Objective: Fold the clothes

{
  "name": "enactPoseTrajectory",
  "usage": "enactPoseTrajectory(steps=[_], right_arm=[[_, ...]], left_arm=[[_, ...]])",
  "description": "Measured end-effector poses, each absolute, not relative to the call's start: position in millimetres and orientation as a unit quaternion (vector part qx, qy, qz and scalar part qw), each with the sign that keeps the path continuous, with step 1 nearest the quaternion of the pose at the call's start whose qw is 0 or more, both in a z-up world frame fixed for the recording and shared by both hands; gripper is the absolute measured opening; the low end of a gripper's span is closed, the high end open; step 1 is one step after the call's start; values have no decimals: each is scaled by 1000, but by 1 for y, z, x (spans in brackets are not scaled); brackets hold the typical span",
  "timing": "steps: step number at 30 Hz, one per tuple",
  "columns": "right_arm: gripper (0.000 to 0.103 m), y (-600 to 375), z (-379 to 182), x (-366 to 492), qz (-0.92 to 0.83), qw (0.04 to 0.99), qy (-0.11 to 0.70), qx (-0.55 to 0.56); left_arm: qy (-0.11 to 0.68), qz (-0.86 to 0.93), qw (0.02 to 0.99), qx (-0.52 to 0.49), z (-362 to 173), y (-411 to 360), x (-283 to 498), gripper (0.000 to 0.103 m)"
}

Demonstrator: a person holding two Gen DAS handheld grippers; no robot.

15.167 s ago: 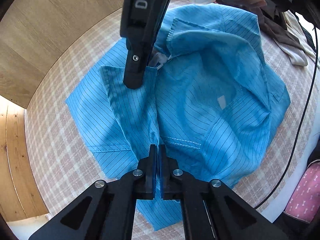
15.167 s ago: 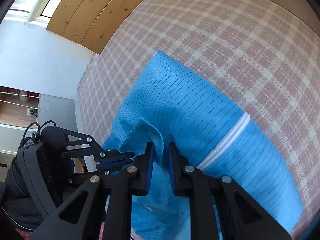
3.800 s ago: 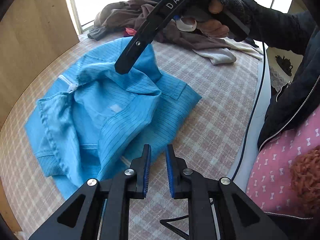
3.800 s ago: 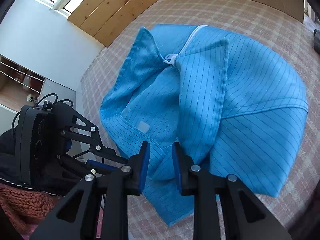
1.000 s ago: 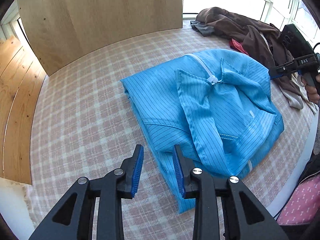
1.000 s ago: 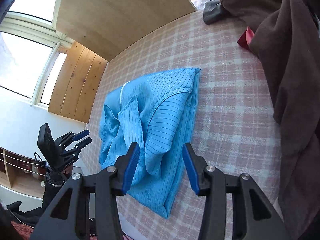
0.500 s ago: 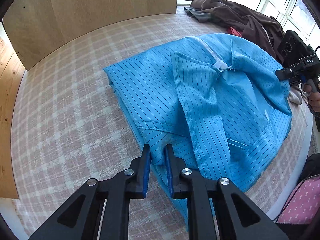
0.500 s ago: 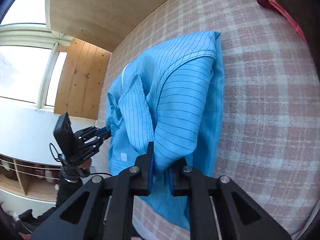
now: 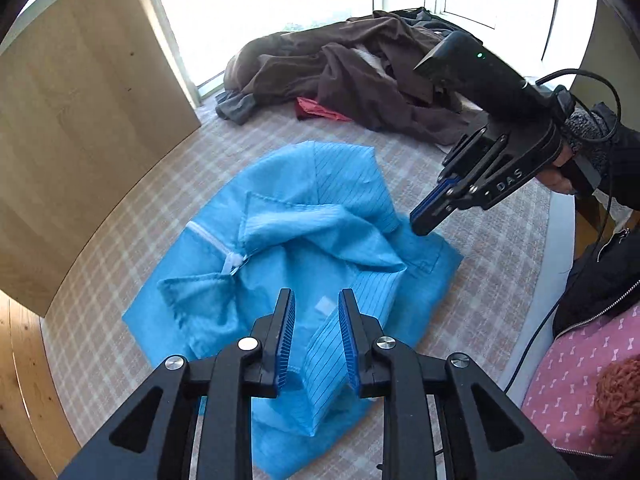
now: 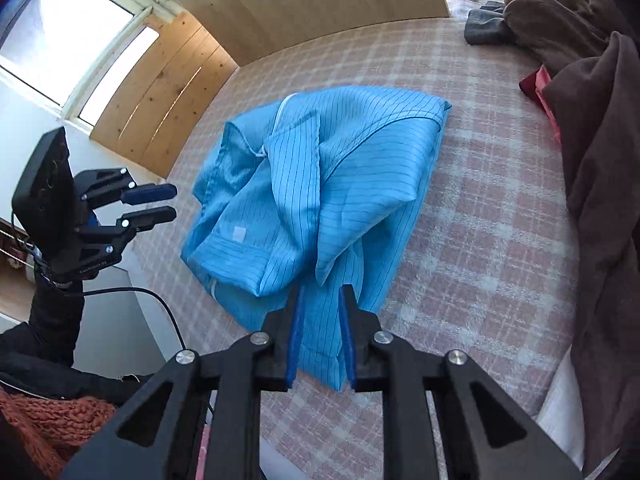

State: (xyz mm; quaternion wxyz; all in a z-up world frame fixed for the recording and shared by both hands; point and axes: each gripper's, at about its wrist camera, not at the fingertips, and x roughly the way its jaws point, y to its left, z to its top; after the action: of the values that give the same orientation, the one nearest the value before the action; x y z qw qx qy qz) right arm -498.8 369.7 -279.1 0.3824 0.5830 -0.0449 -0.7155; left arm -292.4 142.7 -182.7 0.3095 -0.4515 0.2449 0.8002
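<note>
Plaid bedcover (image 9: 492,288) under blue garment (image 9: 304,240); left gripper (image 9: 316,336) opening, right gripper (image 10: 320,336) closing on garment; windows behind.

Both wrist views look steeply down — sharing the blue garment (image 9: 312,240).

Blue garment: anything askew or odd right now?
Yes. The blue garment lies bunched, not flat: collar flaps stick up around the white zipper, edges uneven. Nothing looks torn.

I count one blue striped garment (image 9: 320,240), one brown clothes heap (image 9: 352,76), one red item (image 9: 316,109), one grey item (image 9: 236,106), my two grippers: left gripper (image 9: 316,336), right gripper (image 10: 320,336).
</note>
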Motion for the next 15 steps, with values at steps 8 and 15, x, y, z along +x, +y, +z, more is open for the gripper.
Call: enactPoseTrajectory(steps=[8, 15], right_arm=[[3, 391, -333, -511, -700, 360, -110, 607], [3, 405, -341, -512, -694, 371, -138, 601]], left_arm=[[344, 779, 306, -425, -213, 228, -306, 39], [386, 742, 273, -475, -251, 233, -330, 1]])
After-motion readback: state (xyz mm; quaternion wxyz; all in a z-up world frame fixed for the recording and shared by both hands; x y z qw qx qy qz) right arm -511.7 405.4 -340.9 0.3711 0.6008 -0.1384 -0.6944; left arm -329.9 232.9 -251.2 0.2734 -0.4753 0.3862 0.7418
